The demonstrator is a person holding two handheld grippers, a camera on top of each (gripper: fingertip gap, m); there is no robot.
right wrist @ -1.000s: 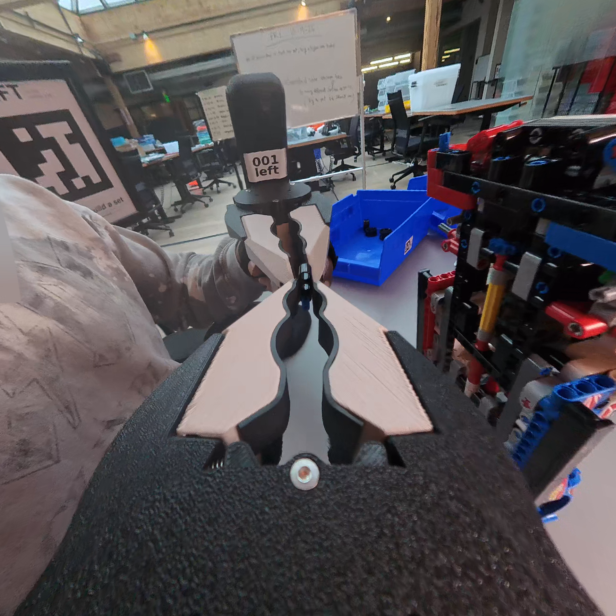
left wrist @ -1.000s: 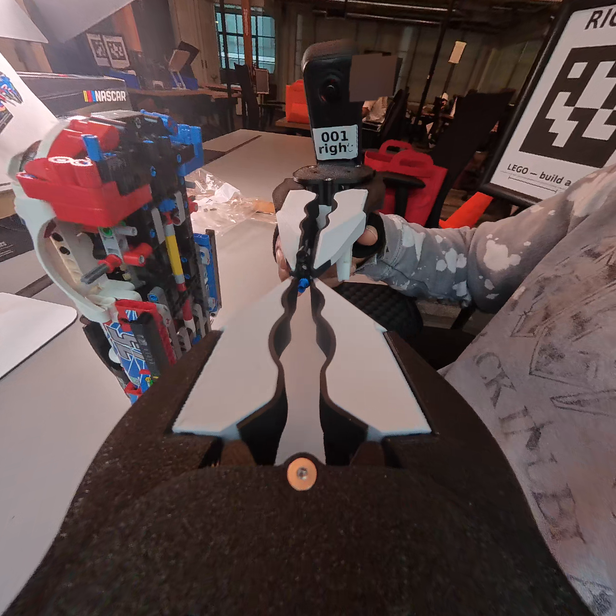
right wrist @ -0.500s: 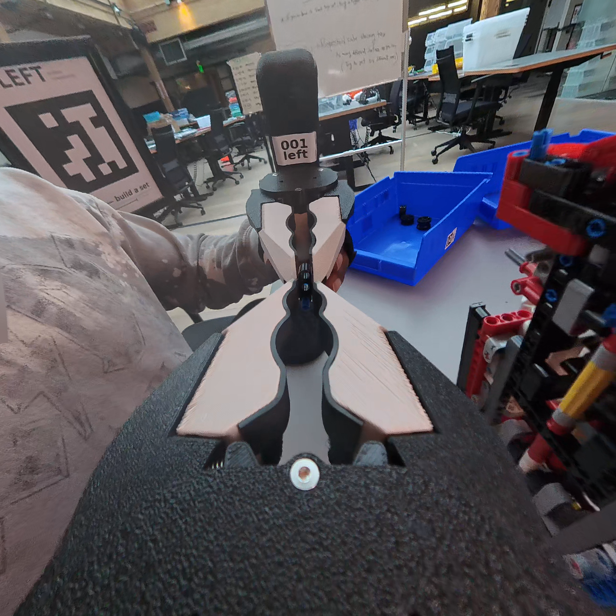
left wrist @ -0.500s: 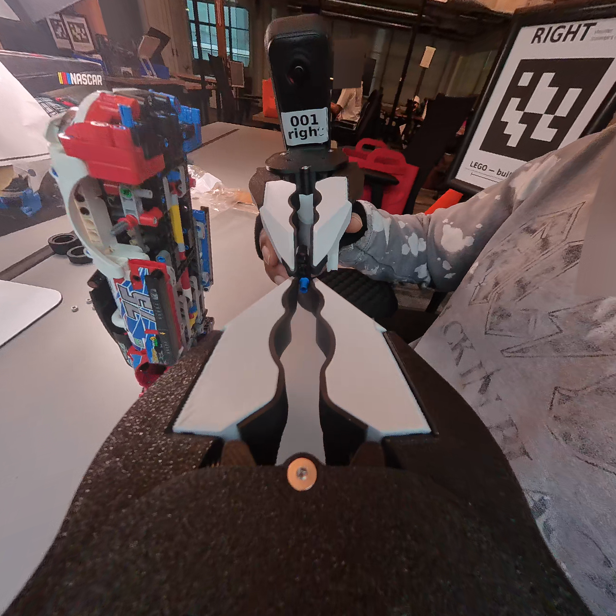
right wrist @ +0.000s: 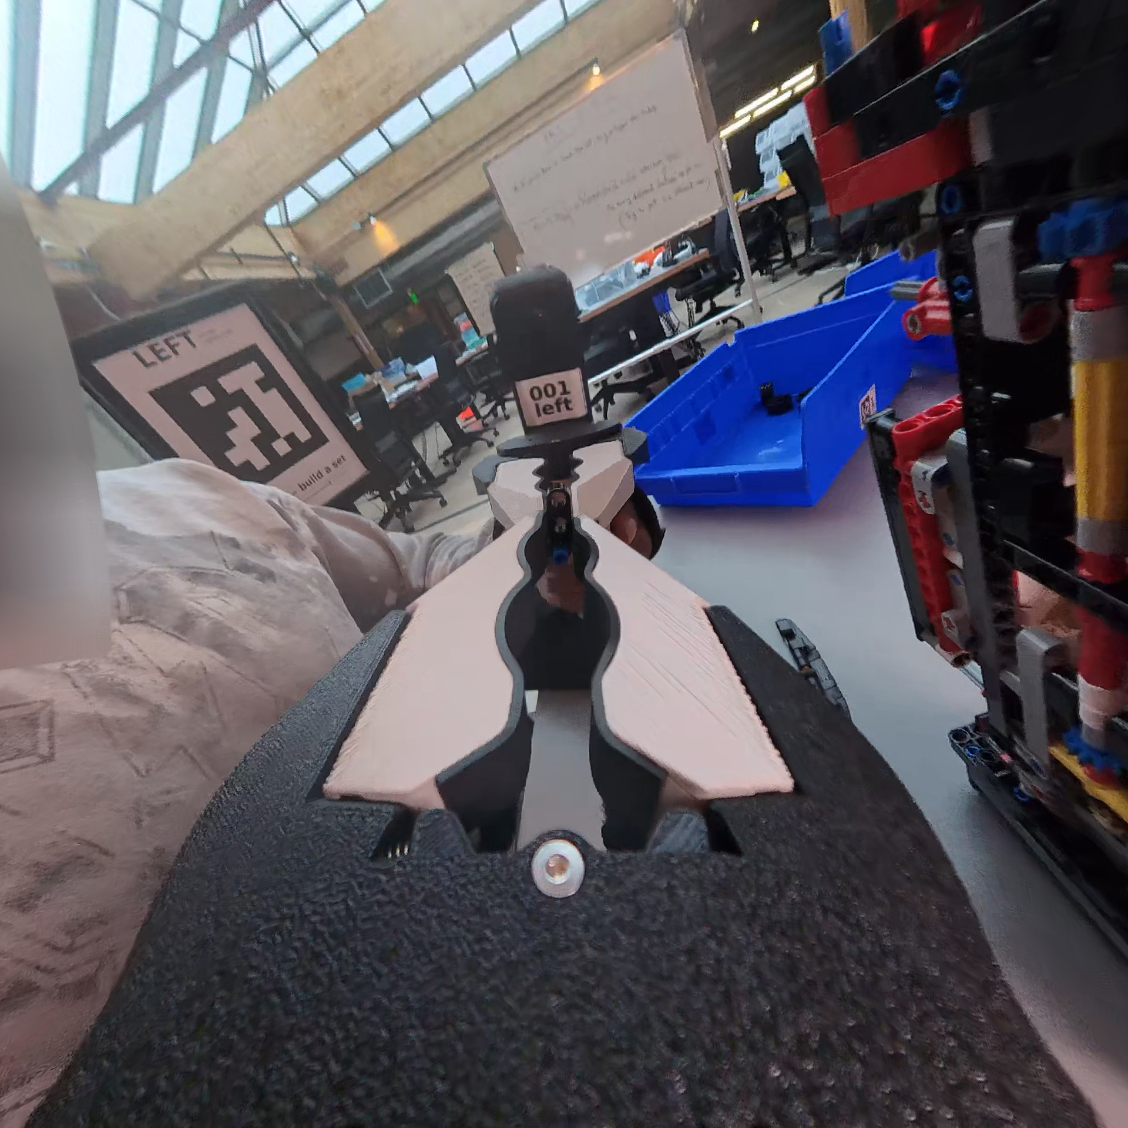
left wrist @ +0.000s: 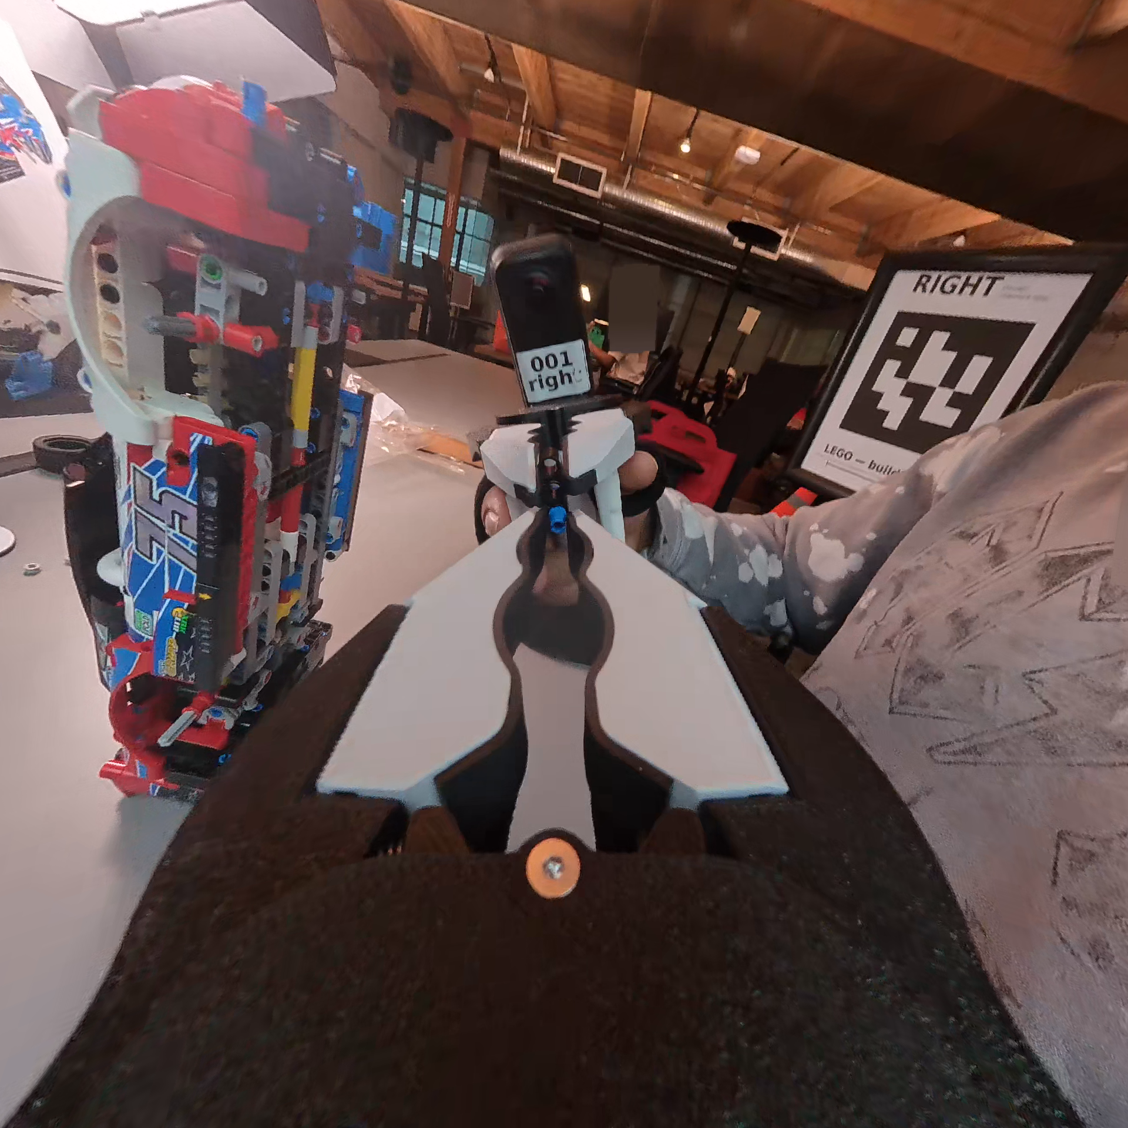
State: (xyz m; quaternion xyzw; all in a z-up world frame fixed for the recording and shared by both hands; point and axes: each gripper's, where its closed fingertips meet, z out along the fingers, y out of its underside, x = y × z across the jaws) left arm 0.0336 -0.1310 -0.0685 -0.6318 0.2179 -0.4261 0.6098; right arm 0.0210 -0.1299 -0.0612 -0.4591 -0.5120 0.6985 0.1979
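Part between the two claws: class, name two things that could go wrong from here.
1. The tiny black-and-blue part is pinched only at the very tips of the left claw and the right claw. A slight twist or uneven pull could pop it free, and it looks small enough to be hard to find again.
2. The model stands on end on the table, close beside both claws. A sideways swing could knock it over.

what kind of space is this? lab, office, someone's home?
Probably a shared workshop or maker-style lab, not a home. A whiteboard stands among rows of desks with office chairs, a blue parts bin sits on the grey table, and a half-built brick model stands beside it under exposed timber beams.
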